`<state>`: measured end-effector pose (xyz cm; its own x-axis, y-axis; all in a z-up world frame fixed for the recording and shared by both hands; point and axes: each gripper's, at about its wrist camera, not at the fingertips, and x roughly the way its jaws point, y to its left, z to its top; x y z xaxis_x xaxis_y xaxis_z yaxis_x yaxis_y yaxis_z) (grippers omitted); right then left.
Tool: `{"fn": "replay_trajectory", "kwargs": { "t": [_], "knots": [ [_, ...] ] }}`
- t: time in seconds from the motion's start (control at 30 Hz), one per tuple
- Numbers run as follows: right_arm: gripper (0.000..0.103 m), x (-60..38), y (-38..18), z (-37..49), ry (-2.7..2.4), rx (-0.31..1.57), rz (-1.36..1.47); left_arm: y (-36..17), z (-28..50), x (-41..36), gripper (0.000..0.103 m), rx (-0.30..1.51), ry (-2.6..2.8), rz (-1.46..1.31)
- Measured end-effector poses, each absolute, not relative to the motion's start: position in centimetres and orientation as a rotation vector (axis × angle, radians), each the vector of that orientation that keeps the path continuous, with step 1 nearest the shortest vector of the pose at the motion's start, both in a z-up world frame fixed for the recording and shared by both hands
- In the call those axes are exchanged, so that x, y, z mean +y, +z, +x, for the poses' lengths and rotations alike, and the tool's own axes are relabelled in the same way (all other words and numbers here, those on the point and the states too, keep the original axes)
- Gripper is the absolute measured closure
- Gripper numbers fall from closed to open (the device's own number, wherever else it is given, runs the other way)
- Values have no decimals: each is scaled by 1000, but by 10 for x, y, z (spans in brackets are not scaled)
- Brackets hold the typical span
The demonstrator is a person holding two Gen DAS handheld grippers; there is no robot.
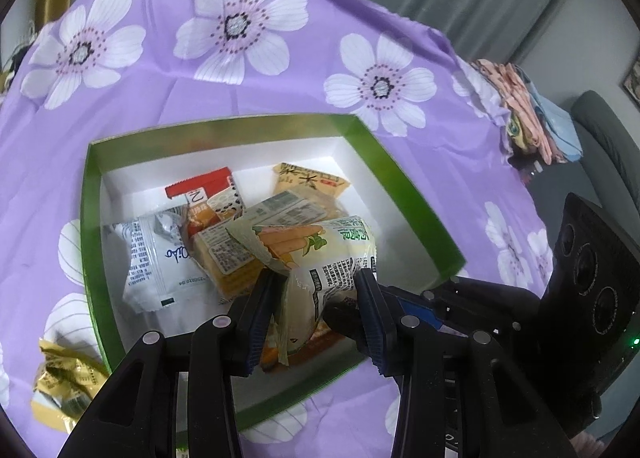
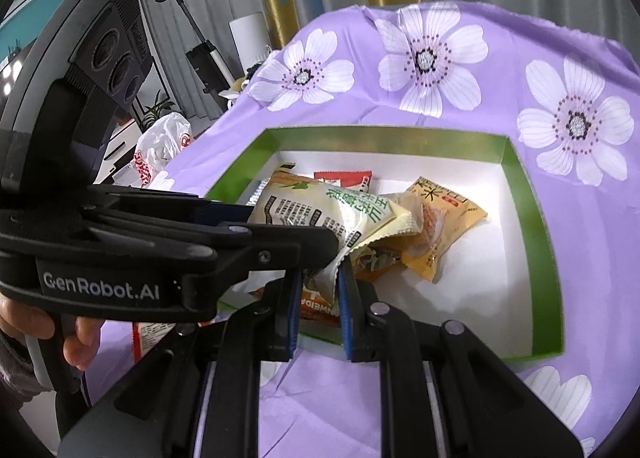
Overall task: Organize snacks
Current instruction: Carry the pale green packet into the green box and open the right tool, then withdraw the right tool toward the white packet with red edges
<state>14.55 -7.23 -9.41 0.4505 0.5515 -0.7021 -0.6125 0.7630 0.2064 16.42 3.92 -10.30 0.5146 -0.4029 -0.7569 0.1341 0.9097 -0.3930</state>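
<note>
Together, both tongs grip one snack packet over the green box.
Left tongs [image 1: 316, 278] and right tongs [image 2: 318, 278] pinch the pale carrot-print packet [image 1: 320, 254] above the box [image 1: 384, 149], which holds more packets; a gold wrapper [image 1: 64, 382] lies outside on the purple floral cloth [image 1: 160, 77].

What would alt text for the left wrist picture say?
Left gripper holds a pale carrot-print snack packet over a green-rimmed white box already holding several snacks. The box sits on a purple flowered cloth; a gold packet lies outside it.
</note>
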Motion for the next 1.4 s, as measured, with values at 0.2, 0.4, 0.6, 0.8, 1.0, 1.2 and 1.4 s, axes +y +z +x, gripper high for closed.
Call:
{"fn": "replay_trajectory", "kwargs": {
  "t": [0.2,0.4,0.6,0.8,1.0,1.2,1.4],
  "knots": [
    [85,-66,-100,156,718,855,-73,-110,171,45,62,987,-306,-319],
    [82,-62,-101,159,712,871,-78,-112,173,47,62,992,-294,-321],
    [81,-63,-101,160,704,880,-69,-112,173,46,62,999,-288,-322],
    [74,-64,-102,161,683,886,-62,-112,173,45,56,1001,-269,-305],
    [57,-71,-98,157,648,870,-47,-111,170,46,40,998,-234,-293],
    [38,-83,-88,152,607,836,-31,-103,164,48,25,981,-214,-299],
    [29,-101,-78,142,565,812,23,-88,153,50,14,948,-191,-287]
  ]
}}
